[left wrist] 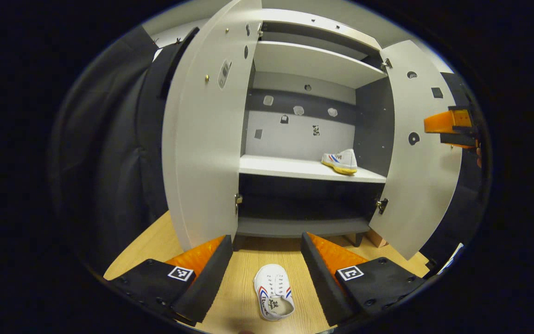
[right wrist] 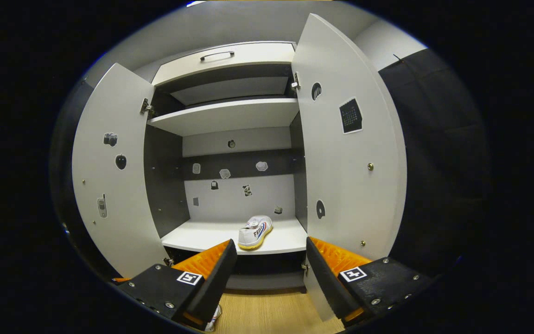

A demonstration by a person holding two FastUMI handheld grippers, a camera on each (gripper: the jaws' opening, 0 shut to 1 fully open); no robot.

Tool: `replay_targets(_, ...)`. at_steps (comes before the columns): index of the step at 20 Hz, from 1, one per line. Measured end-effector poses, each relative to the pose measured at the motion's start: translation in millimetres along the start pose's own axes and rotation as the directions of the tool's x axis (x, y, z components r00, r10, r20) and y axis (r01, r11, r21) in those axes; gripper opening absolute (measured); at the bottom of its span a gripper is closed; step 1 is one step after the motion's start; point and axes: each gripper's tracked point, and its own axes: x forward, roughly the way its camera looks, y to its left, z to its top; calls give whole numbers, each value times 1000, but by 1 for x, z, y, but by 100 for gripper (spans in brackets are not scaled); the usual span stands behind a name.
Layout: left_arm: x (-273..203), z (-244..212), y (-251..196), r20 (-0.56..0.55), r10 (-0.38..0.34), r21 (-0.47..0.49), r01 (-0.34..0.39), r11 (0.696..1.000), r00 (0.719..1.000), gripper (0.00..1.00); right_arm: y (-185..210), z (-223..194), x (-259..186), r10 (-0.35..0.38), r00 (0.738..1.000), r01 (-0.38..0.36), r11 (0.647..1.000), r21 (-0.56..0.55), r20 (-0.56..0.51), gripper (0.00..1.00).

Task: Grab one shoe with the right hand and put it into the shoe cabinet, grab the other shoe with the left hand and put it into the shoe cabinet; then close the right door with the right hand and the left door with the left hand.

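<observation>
One white shoe (left wrist: 274, 291) with red and blue stripes lies on the wooden floor, toe toward the cabinet. My left gripper (left wrist: 266, 278) is open, its fingers standing either side of that shoe without touching it. A second white shoe (left wrist: 340, 161) (right wrist: 255, 231) rests on the cabinet's middle shelf (left wrist: 285, 168) (right wrist: 202, 236), toward its right side. My right gripper (right wrist: 269, 273) hangs open and empty in front of that shelf; it also appears as the right gripper (left wrist: 452, 126) at the right edge of the left gripper view. Both cabinet doors stand wide open.
The left door (left wrist: 202, 139) (right wrist: 109, 171) and right door (left wrist: 420, 153) (right wrist: 346, 153) swing outward, bounding the opening. An upper shelf (left wrist: 313, 62) (right wrist: 230, 116) and a low bottom shelf (left wrist: 295, 227) sit inside. Dark curtain hangs on both sides; wooden floor (left wrist: 155, 246) lies in front.
</observation>
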Motion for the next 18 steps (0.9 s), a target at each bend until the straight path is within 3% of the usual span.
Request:
replay_targets(1,9,-16,2,-33,6,16,-6,1000,999,94,1,-2,-4,3,1000,-3,1000,3,-4,92)
replay_targets(5,33,-82,2,-161,3,-3,-3,1000,987,97,-5,-7,-10,-11,1000,12,999,-40,6,92)
replay_targets(10,53,-158,14,-321,32,3,-33,999,947,97,-14,-20,-14,-22,999,20,998,-57,-24,92)
replay_targets(18,62,-216,22,-454,29,26,-19,999,890,97,-21,-33,-21,-31,998,29,999,-34,-51,92)
